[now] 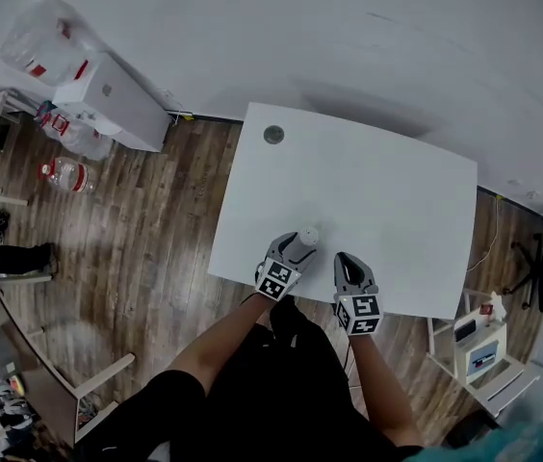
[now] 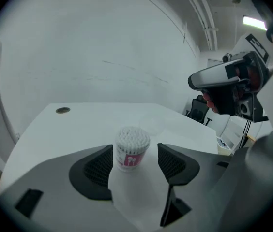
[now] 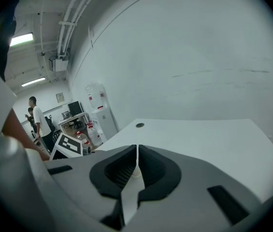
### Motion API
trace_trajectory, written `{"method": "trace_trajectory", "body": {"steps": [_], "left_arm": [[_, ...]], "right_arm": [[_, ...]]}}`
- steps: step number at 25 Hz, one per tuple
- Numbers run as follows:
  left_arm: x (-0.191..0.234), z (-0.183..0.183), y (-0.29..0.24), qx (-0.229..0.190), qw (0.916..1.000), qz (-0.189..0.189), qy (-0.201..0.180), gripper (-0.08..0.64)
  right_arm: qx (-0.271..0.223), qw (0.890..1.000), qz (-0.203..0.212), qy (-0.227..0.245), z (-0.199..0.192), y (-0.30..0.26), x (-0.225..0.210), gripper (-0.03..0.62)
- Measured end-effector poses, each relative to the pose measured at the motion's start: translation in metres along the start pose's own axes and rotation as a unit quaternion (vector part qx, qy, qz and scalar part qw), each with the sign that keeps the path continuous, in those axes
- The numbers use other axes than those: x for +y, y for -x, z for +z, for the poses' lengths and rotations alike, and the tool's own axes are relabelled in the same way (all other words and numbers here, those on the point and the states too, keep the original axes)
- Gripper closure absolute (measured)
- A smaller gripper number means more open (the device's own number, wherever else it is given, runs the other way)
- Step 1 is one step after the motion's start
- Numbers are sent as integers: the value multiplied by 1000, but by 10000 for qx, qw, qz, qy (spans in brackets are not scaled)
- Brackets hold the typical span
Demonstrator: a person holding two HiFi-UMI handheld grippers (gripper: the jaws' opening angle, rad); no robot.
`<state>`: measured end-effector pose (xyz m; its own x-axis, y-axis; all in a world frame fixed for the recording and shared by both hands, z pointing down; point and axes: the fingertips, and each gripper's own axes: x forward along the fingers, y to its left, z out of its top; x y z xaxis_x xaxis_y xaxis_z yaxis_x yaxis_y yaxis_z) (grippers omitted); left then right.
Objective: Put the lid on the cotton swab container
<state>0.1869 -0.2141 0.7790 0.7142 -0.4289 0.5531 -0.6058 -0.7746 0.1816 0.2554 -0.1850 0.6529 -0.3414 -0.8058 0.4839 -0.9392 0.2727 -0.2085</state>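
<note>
The upright swab container (image 2: 132, 146) sits between the wide-apart jaws of my left gripper (image 2: 135, 154) (not squeezing it); my right gripper (image 3: 136, 153) is pinched shut, empty.

1. White bench (image 1: 397, 191) — it stands on a wood floor (image 1: 156, 248).
2. Cotton swab container (image 1: 308, 236) — upright, open-topped, near the bench's 6 o'clock edge.
3. Round grey grommet (image 1: 272, 134) at 11 o'clock.

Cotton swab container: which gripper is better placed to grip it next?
Left. The left gripper has its jaws open around the cotton swab container, not yet touching it. The right gripper is shut, off to the side.
</note>
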Motion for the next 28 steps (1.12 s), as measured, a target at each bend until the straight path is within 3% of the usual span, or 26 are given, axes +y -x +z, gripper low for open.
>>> {"method": "trace_trajectory", "body": {"steps": [20, 28], "left_arm": [[6, -8, -29, 11, 10000, 76, 16, 295], [1, -17, -18, 126, 9998, -136, -9, 298]], "right_arm": [[279, 9996, -96, -12, -22, -7, -24, 558], [507, 9972, 310, 451, -45, -13, -14, 553]]}}
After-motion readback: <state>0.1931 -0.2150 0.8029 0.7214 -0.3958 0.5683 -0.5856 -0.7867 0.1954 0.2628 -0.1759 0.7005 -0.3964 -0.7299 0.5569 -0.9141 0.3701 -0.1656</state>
